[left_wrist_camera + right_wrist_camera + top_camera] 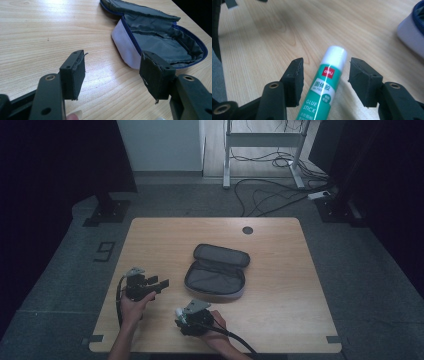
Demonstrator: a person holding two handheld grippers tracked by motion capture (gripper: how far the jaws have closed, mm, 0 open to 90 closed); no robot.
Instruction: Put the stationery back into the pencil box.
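A green glue stick (pixel 322 87) with a white cap lies on the wooden table (pixel 280 285), between the jaws of my right gripper (pixel 327 66). The jaws stand open with a gap on each side of the stick. In the high view the right gripper (pixel 180 316) is near the table's front edge, and the stick's white cap (pixel 177 311) pokes out to its left. An open grey pencil case (pixel 215 272) with a blue zip lies mid-table. My left gripper (pixel 156 283) hovers left of the case, open and holding nothing. The case (pixel 160 37) lies ahead to the right of the left gripper (pixel 113 62).
A round cable hole (pixel 247 230) sits near the table's far edge. Beyond the table, cables (pixel 270 195) lie on the floor by a white desk frame (pixel 262 142). Dark curtains hang on both sides. The bare tabletop stretches right of the case.
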